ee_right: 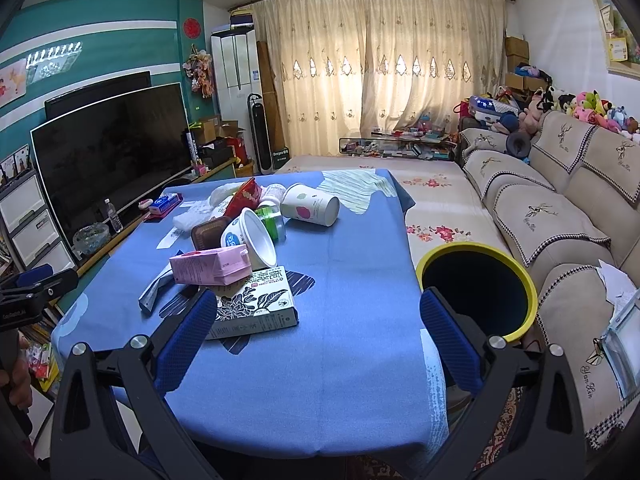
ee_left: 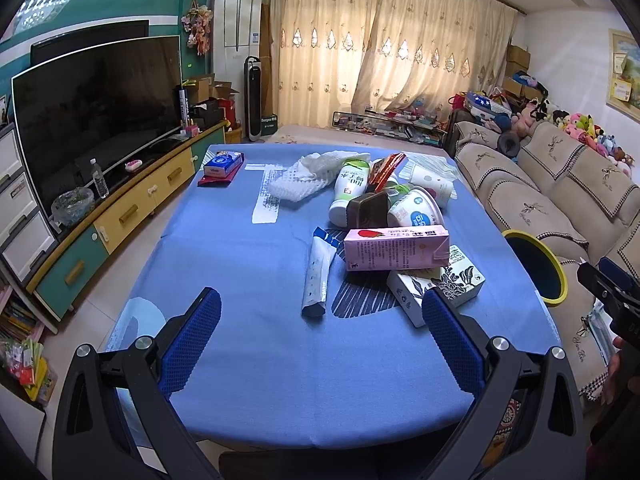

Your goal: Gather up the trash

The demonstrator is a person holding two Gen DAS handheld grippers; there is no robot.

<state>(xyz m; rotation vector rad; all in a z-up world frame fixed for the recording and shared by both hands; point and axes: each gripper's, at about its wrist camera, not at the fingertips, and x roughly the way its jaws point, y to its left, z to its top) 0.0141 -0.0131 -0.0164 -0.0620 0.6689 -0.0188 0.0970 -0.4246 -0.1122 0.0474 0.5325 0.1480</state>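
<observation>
A heap of trash lies on the blue tablecloth (ee_left: 248, 360): a pink carton (ee_left: 394, 249) (ee_right: 208, 267) atop a floral white box (ee_left: 440, 286) (ee_right: 256, 306), a silver sachet (ee_left: 318, 276), a white tub (ee_left: 416, 208) (ee_right: 252, 236), a green-and-white bottle (ee_left: 349, 190), a white cup (ee_right: 310, 204) and white foam netting (ee_left: 300, 182). The yellow-rimmed bin (ee_right: 478, 288) (ee_left: 538, 266) stands right of the table. My left gripper (ee_left: 322, 316) hovers open in front of the heap. My right gripper (ee_right: 314, 316) is open and empty, between box and bin.
A tissue pack (ee_left: 223, 165) on a red pouch sits at the table's far left corner. A TV (ee_left: 96, 116) on a low cabinet runs along the left. A sofa (ee_right: 560, 216) with papers (ee_right: 618, 320) flanks the right, beyond the bin.
</observation>
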